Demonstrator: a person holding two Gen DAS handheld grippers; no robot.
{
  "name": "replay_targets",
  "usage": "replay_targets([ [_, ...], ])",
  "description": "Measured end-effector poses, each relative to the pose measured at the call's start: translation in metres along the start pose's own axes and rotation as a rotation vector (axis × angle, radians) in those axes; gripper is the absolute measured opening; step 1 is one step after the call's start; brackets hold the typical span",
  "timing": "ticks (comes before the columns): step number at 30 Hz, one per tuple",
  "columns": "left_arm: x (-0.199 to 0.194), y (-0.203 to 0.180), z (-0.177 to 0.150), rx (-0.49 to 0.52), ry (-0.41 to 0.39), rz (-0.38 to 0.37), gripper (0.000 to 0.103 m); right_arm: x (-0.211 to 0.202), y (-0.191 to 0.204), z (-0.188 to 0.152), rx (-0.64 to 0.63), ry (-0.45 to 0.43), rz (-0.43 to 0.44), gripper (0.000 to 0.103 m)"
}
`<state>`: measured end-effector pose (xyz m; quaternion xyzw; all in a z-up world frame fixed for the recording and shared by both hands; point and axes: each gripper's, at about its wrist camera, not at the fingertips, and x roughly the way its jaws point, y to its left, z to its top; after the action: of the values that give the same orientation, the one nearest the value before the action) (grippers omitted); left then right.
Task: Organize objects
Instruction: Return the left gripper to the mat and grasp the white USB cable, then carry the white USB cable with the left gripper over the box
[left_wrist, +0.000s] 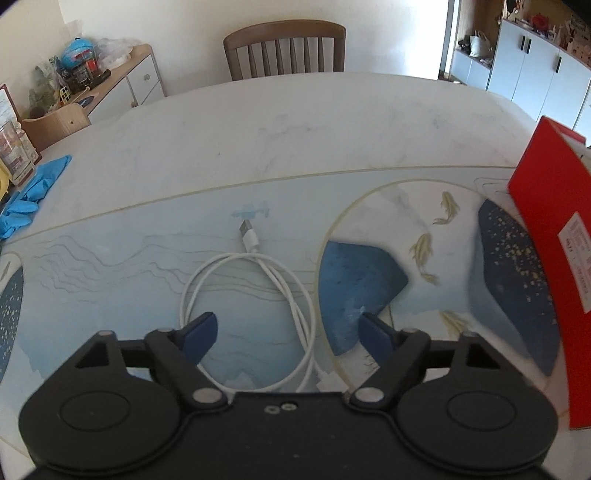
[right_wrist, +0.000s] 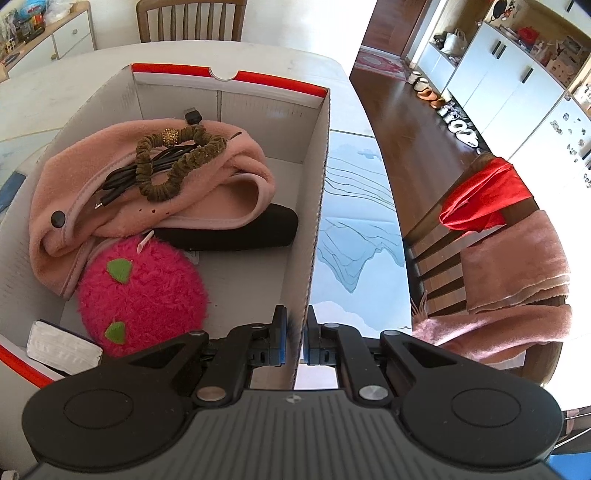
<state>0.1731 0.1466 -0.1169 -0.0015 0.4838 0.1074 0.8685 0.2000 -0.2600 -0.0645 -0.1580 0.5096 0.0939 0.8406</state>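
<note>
One item remains out: the white cable (left_wrist: 247, 295) lies coiled on the worktop (left_wrist: 295, 122), between the spread fingers of my left hand-held gripper (left_wrist: 288, 332). My right hand-held gripper (right_wrist: 294, 338) clamps the wall of the box (right_wrist: 314, 206). Risk: a pinch on a single strand lets the loose coil unravel and snag on the box rim.

Table (left_wrist: 295, 122) carries a mat (left_wrist: 129, 258) — cable (left_wrist: 255, 273), box (right_wrist: 314, 206).

Home dining room, table (left_wrist: 295, 122), chair (left_wrist: 284, 50), cabinets (right_wrist: 491, 85)
</note>
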Motion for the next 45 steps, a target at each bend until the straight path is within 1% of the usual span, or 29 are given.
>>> replay_targets([
  [4, 0.007, -0.001, 0.003, -0.005, 0.015, 0.008, 0.066, -0.001, 0.001, 0.0, 0.001, 0.001, -0.006, 0.008],
  [6, 0.01, -0.002, 0.004, -0.007, 0.026, 0.003, 0.056, -0.001, 0.001, 0.0, 0.001, 0.001, -0.007, 0.008],
  [10, 0.013, -0.005, 0.005, -0.003, 0.043, 0.001, 0.043, -0.001, 0.001, 0.0, 0.002, 0.001, -0.007, 0.008],
  [12, 0.015, -0.005, 0.006, -0.017, 0.054, -0.009, 0.032, -0.001, 0.001, 0.0, 0.002, 0.0, -0.006, 0.008],
  [13, 0.016, -0.004, 0.006, -0.026, 0.059, -0.015, 0.029, -0.001, 0.001, 0.0, 0.003, 0.0, -0.006, 0.008],
  [15, 0.016, -0.003, 0.006, -0.039, 0.062, -0.018, 0.02, -0.001, 0.001, 0.0, 0.002, 0.0, -0.007, 0.008],
  [16, 0.016, -0.002, 0.006, -0.04, 0.063, -0.02, 0.017, -0.001, 0.001, 0.0, 0.001, 0.0, -0.006, 0.008],
  [17, 0.016, -0.002, 0.006, -0.041, 0.064, -0.019, 0.011, -0.001, 0.001, -0.001, 0.001, 0.0, -0.006, 0.008],
  [18, 0.016, -0.002, 0.006, -0.042, 0.065, -0.019, 0.008, -0.001, 0.001, -0.001, 0.001, 0.0, -0.006, 0.008],
  [25, 0.011, -0.001, 0.005, -0.067, 0.052, -0.023, 0.004, -0.001, 0.001, -0.001, -0.001, -0.001, -0.003, 0.008],
  [31, -0.009, -0.004, 0.006, -0.093, 0.029, -0.044, 0.004, -0.001, 0.0, -0.001, -0.009, -0.007, 0.004, 0.008],
  [40, -0.052, -0.016, 0.004, -0.135, -0.034, -0.132, 0.004, -0.001, -0.003, -0.004, -0.016, -0.019, 0.027, 0.008],
  [45, -0.07, -0.027, 0.002, -0.162, -0.049, -0.174, 0.004, -0.002, -0.004, -0.005, -0.029, -0.025, 0.041, 0.008],
])
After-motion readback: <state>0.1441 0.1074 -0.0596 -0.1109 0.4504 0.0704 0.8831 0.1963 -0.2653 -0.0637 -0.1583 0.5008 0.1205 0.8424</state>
